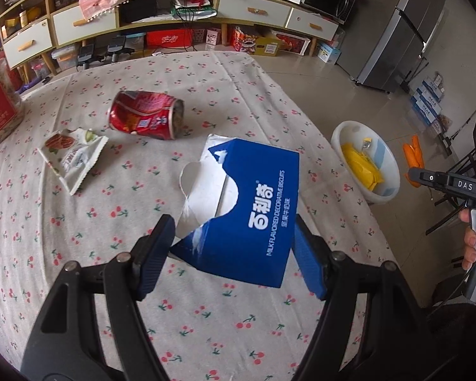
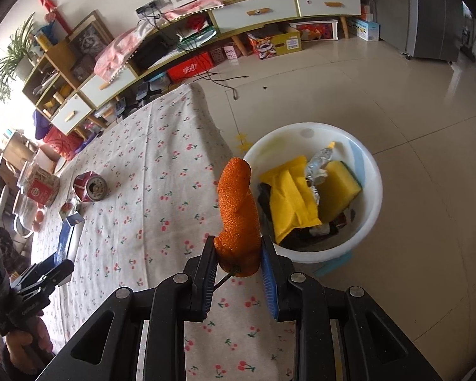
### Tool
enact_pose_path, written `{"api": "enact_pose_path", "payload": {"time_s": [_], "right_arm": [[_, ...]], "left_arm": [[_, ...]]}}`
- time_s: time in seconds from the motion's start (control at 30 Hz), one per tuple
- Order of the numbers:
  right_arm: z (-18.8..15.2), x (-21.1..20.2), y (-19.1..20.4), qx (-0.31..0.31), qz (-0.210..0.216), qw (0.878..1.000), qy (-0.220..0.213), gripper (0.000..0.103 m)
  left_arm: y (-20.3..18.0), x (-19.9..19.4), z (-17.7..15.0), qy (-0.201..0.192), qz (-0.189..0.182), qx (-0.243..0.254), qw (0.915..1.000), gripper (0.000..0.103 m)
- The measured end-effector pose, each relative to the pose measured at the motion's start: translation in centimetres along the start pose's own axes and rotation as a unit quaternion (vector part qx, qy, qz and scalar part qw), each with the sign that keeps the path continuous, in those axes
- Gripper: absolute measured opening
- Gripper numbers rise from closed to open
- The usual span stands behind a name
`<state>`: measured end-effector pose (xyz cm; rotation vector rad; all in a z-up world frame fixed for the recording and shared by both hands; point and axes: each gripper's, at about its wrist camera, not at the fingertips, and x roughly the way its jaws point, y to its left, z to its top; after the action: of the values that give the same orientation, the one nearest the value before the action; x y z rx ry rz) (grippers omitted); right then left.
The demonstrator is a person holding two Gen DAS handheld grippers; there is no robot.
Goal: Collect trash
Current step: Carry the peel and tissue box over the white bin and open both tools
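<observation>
- While the white basin (image 2: 314, 190) waits on the floor just beside the surface (image 2: 161, 165), the right gripper (image 2: 238, 273) has its jaws pinching a strip of orange peel (image 2: 238, 209) at its lower end, so the peel stands up clear of the cloth, likely for carrying across to the basin.
- The left gripper (image 1: 234, 254) has its jaws spread wide around a torn blue biscuit box (image 1: 254, 216); the box looks lifted off the cloth, so the wide stance is probably a grip across its width.
- Yellow paper (image 2: 292, 197), a sponge (image 2: 339, 190) and foil (image 2: 315, 171) already lie in the basin.
- A crushed red can (image 1: 146, 116) and a snack wrapper (image 1: 73, 155) remain on the surface, apparently next to collect.
</observation>
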<state>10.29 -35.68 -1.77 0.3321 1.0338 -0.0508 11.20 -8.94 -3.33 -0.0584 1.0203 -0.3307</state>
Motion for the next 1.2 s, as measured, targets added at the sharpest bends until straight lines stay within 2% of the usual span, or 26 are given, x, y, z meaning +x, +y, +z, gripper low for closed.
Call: {"api": "enact_pose_path", "payload": {"time_s": [0.33, 0.7, 1.0, 1.13, 1.2], "right_arm": [[1.0, -0.9, -5.9, 0.053, -0.013, 0.998, -0.008, 0.027], [1.6, -1.2, -9.1, 0.096, -0.006, 0.995, -0.013, 0.027], [1.2, -1.6, -11.3, 0.121, -0.010, 0.992, -0.016, 0.027], [1.3, -1.5, -11.6, 0.124, -0.012, 0.992, -0.014, 0.027], [1.3, -1.4, -11.6, 0.124, -0.012, 0.992, -0.012, 0.027]], "left_arm": [[-8.1, 3.4, 2.4, 0.016, -0.040, 0.057, 0.9975, 0.073], [-16.6, 8.2, 4.7, 0.028, -0.083, 0.113, 0.9897, 0.074], [-19.1, 10.6, 6.0, 0.019, -0.100, 0.126, 0.9868, 0.074], [-19.1, 10.8, 6.1, 0.018, -0.104, 0.116, 0.9876, 0.084], [-19.0, 10.4, 6.0, 0.014, -0.111, 0.112, 0.9873, 0.085]]}}
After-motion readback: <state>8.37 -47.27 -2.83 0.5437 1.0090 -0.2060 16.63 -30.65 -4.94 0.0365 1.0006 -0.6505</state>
